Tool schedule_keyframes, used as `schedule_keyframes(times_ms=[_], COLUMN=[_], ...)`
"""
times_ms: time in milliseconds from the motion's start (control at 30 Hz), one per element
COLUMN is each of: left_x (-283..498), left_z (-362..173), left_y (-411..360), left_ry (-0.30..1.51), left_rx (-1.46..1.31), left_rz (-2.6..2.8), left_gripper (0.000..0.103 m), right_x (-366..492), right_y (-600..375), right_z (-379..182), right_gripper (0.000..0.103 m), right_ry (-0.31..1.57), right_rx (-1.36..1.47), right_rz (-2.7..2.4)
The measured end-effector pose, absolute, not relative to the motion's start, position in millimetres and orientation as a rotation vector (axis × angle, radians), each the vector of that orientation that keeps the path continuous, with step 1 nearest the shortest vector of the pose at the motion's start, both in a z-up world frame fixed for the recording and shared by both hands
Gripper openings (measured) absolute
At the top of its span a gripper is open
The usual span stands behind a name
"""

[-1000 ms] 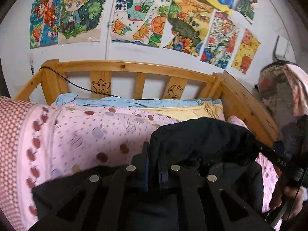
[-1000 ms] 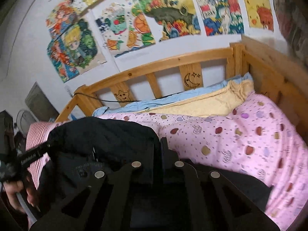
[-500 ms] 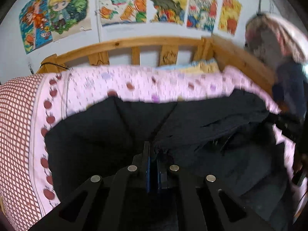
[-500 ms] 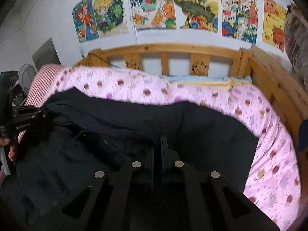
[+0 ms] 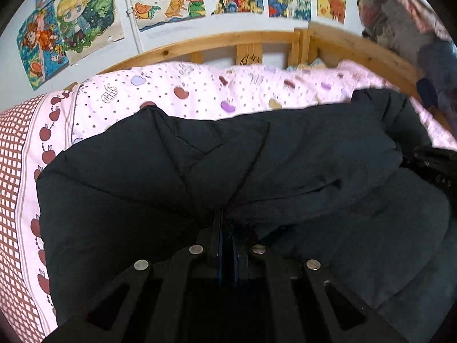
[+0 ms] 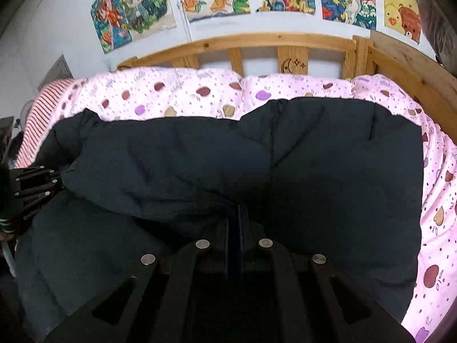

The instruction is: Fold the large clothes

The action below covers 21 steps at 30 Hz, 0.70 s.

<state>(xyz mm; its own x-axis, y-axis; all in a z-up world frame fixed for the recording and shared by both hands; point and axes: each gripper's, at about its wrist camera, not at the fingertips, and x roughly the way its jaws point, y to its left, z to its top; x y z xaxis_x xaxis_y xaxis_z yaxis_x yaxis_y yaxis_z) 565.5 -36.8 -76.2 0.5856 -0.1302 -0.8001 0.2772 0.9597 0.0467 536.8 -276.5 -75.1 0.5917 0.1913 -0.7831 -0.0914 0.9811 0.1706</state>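
1. Black, padded fabric makes up the large jacket (image 5: 285, 171), which is spread across the pink fruit-print quilt (image 5: 200, 91) on the wooden bed (image 6: 297, 43), with one layer doubled over another.
2. The jacket is judged to be soft, bulky and fairly light; its filling is likely to spring back, so a fold may not stay flat unless pressed down. The smooth shell looks liable to slip when only a thin pinch is taken.
3. Hold is best taken at a hem, seam or edge, where several layers can be pinched together, with the two grips set well apart.
4. The left hand-held gripper (image 5: 227, 237) is seen pinched tight on a fold of the jacket; the right hand-held gripper (image 6: 237, 223) is likewise clamped on the fabric edge, with no gap between its fingers.
5. A pocket flap and diagonal seams are shown only by the left wrist view, together with the red checked border (image 5: 11, 171) of the quilt.
6. The jacket's far right edge, and the left device gripping from the side, are shown only by the right wrist view.
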Motion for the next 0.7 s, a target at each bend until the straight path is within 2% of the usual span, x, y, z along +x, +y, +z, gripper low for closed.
schedule_keyframes(times_ms=[167,300,400,567,700], left_x=[557.0,540.7,542.5,584.4,611.2], left_z=[-48.3,-15.9,7.9,21.4,2.8], left_y=[-22.3,-15.0,-17.2,-37.9,-55.3], left_ry=[0.866,0.740,0.653,0.682,0.794], left_rx=[0.090,0.045,0.010,-0.094,-0.138], left_rz=[-0.284,-0.349,-0.379,-0.386,-0.432], left_gripper=[0.015,0.016,0.025,0.025,0.025], right_x=[520.8,514.9,525.6,573.2,596.7], right_y=[-284.3,-290.7,-292.0,-285.4,-269.1], right_z=[-40.7,-4.3,21.5,20.1,-6.9], right_gripper=[0.013,0.013,0.013,0.013,0.013], right_ry=[0.866,0.788,0.728,0.769,0.858], right_rx=[0.110,0.101,0.126,0.273,0.350], right_rz=[0.186,0.195,0.198,0.258,0.334])
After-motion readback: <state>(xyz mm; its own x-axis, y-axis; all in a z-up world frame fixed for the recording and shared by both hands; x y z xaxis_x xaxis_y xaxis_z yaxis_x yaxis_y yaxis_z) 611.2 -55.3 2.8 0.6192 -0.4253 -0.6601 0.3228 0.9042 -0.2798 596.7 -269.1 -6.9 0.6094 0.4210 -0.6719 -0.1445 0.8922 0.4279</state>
